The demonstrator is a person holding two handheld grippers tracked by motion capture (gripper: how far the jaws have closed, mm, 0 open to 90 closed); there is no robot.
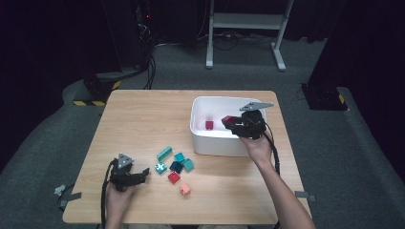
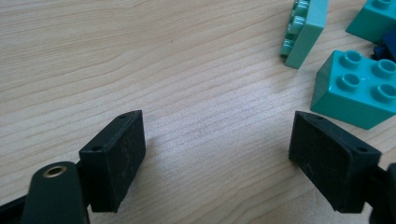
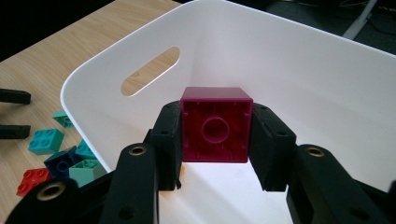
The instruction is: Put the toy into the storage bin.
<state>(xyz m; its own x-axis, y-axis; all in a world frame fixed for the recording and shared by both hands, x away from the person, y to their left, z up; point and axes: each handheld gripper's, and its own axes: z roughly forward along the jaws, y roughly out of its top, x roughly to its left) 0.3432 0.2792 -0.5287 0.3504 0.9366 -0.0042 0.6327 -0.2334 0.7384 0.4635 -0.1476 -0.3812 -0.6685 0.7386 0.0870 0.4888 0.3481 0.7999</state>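
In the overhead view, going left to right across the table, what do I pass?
Left claw → green flat brick → red brick → peach brick → white bin → right claw holding a dark red brick.

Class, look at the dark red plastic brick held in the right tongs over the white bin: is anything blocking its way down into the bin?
Nothing visible does. The right tongs grip the dark red plastic brick above the open white plastic bin. A smaller red brick lies on the bin floor, off to one side in the high view.
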